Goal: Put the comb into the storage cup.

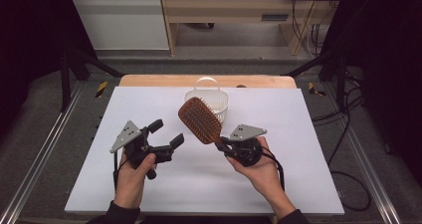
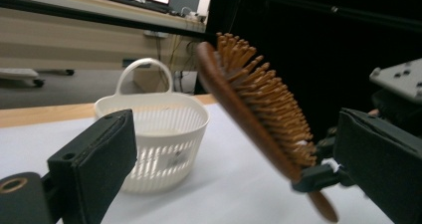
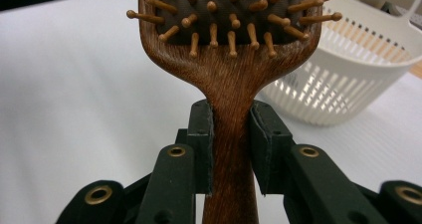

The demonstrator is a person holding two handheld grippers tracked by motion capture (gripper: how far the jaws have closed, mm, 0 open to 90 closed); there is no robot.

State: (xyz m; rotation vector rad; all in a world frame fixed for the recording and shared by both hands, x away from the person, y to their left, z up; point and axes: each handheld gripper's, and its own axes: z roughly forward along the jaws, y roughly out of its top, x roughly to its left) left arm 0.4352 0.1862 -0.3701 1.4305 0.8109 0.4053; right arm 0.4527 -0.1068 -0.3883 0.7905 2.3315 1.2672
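Right gripper (image 1: 222,145) is clamped on the neck of a wooden brush (image 1: 200,120), its two pads pressing the handle from either side just below the head; the right gripper view shows this contact plainly, with the pads (image 3: 203,134) flat against the wood of the brush (image 3: 230,89). The brush is held clear of the table (image 1: 149,184), tilted, head up and pointing away from the person toward the far side, bristles facing the left side in the high view. In the left gripper view the brush (image 2: 249,104) leans with its bristles turned up and to the right, its handle end projecting below the pads that grip it.

Left gripper (image 1: 166,134) has its jaws spread wide with nothing between them. It is held above the table in the left hand (image 1: 132,176), just beside the brush and apart from it, pointing toward the brush and the right hand (image 1: 259,169).

White slatted basket (image 1: 209,102) with a hoop handle stands upright on the far middle of the table, just behind the brush head as seen from above. Whether the brush head overlaps its rim or merely sits in front of it cannot be told from the high view; the left gripper view shows the basket (image 2: 159,134) standing apart from the brush. Table surface is a white sheet.
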